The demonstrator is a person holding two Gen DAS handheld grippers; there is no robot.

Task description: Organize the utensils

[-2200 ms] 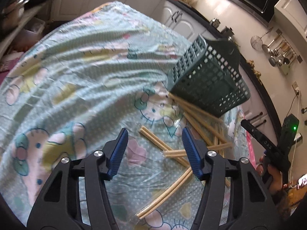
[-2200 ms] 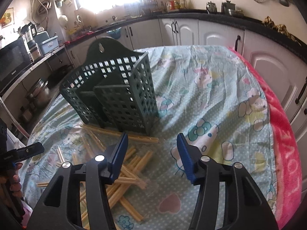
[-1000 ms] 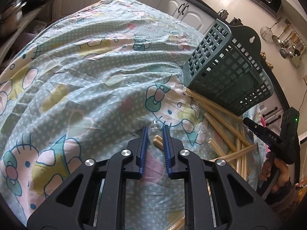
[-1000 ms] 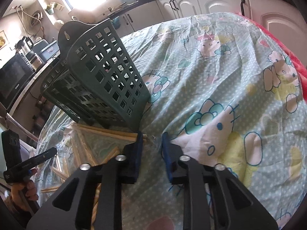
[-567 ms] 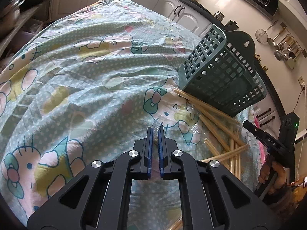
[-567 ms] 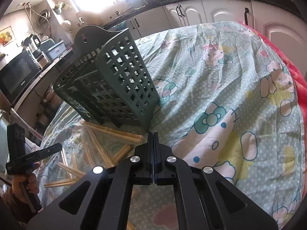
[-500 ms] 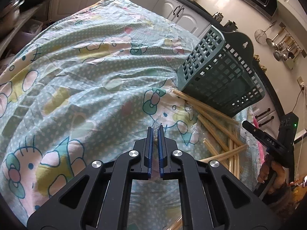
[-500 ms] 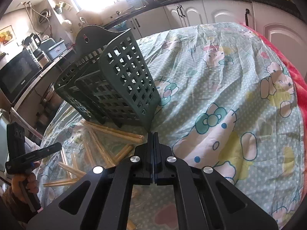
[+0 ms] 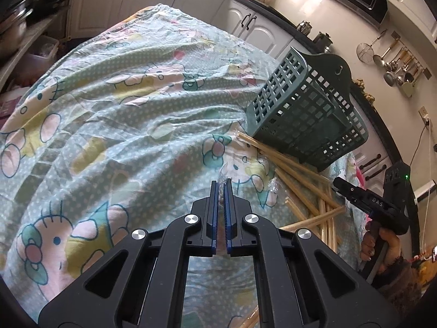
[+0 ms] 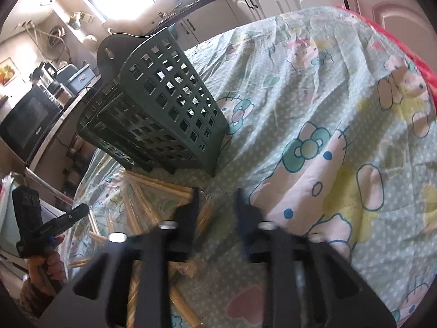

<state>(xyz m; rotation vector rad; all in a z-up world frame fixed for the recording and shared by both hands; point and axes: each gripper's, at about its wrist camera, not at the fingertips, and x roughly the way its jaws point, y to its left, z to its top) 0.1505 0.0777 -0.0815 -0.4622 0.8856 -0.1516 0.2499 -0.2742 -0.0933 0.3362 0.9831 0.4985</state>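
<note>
Now look at your left gripper (image 9: 220, 188), low over the cloth (image 9: 123, 109). Its jaws are pressed almost together, with only a thin slit between them. A bit of clear wrap (image 9: 221, 174) pokes out at the tips, so it seems to pinch the wrapped end of a pair of chopsticks (image 9: 295, 164). You cannot see the pair itself behind the jaws.

Next to the right is the rest of the pile. The chopsticks lie flat on the cloth and cross each other, so they point many ways. The ones nearest the basket (image 9: 300, 109) run from its low corner down and to the right. Others lie almost straight toward you.

They are probably light, thin and stiff. The clear wrap may be slick, so a pair could slide in the jaws. Taken near one end, a pair can hang long-way down and drop into the basket. Taken in the middle, it stays level but is harder to tip in.

The basket stands just past the pile, touching the nearest chopsticks, with its open top up.

Last comes your right gripper (image 10: 218, 202). It is blurry, but its jaws are spread wide and hold nothing. It hangs over wrapped chopsticks near the basket's corner. To grab a pair, set the jaws across it, not along it.
</note>
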